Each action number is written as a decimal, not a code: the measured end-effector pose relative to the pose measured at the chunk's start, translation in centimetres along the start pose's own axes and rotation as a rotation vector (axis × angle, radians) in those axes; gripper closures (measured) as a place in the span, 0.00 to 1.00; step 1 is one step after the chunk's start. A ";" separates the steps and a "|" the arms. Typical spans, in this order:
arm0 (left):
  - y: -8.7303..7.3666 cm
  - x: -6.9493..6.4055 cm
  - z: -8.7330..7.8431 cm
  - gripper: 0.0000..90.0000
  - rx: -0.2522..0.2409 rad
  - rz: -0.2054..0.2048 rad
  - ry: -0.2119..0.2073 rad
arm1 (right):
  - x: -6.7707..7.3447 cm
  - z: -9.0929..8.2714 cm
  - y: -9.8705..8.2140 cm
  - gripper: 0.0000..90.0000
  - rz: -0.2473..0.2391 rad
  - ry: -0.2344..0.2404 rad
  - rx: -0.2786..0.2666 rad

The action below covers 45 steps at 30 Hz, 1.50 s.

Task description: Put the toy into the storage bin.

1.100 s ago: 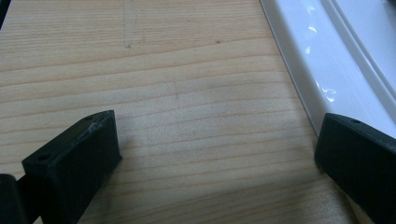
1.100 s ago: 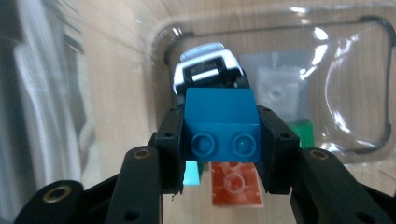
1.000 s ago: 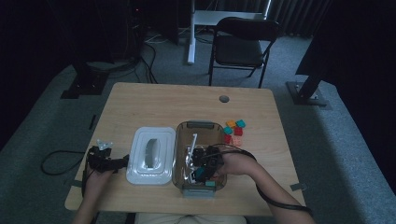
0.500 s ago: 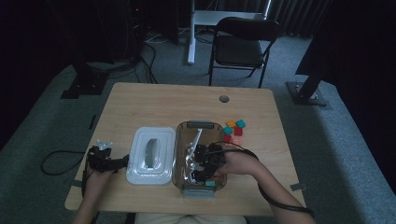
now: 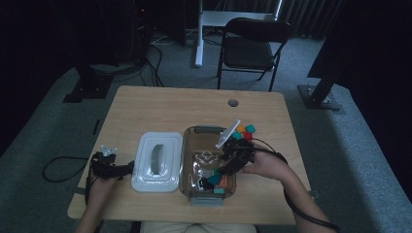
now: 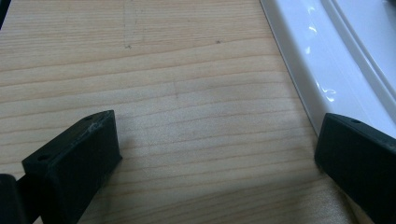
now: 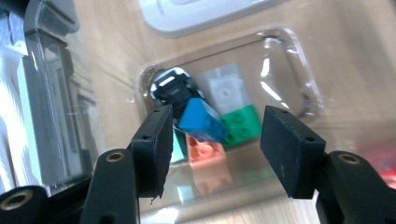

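Right gripper (image 7: pixel 215 149): released over the box, jaws just been opening, nothing between the pads; a blue brick (image 7: pixel 201 122) lies below them.
Box (image 5: pixel 187 160): clear, on the desk (image 5: pixel 160 104), holding the blue brick, a green brick (image 7: pixel 240 125), a pink brick (image 7: pixel 205 156) and a small black-and-white car (image 7: pixel 173 87).
Lid (image 5: pixel 156 162): white, just left of the box.
Left gripper (image 6: pixel 210 158): released, empty, left of the box beside the lid.
Loose bricks (image 5: pixel 245 132): at the box's far right corner.
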State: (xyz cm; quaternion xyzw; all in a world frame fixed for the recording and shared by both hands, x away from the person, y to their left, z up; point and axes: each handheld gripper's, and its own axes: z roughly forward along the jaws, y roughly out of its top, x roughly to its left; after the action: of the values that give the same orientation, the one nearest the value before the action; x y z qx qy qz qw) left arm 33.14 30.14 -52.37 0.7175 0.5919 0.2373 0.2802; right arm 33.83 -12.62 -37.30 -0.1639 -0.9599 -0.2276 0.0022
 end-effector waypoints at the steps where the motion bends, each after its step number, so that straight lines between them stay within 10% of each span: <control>1: 0.0 0.0 0.0 0.01 0.000 0.000 0.000 | -0.2 -0.4 -0.3 0.48 0.008 -0.006 -0.013; 21: 0.0 0.0 0.0 0.01 -0.004 -0.001 0.001 | -6.4 -3.5 -6.4 0.47 0.270 -0.156 -0.126; 34: 0.0 0.0 0.0 0.01 -0.002 0.000 0.000 | -11.5 1.8 -9.4 0.46 0.568 -0.195 -0.104; 45: 0.0 0.0 0.0 0.01 -0.002 0.000 0.000 | -13.5 4.9 -9.3 0.45 0.685 -0.256 -0.080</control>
State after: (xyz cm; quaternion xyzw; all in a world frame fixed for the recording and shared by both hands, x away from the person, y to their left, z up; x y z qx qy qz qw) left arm 33.14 30.14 -52.39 0.7173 0.5916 0.2380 0.2807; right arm 44.01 -22.54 -46.83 -0.5028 -0.8322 -0.2286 -0.0480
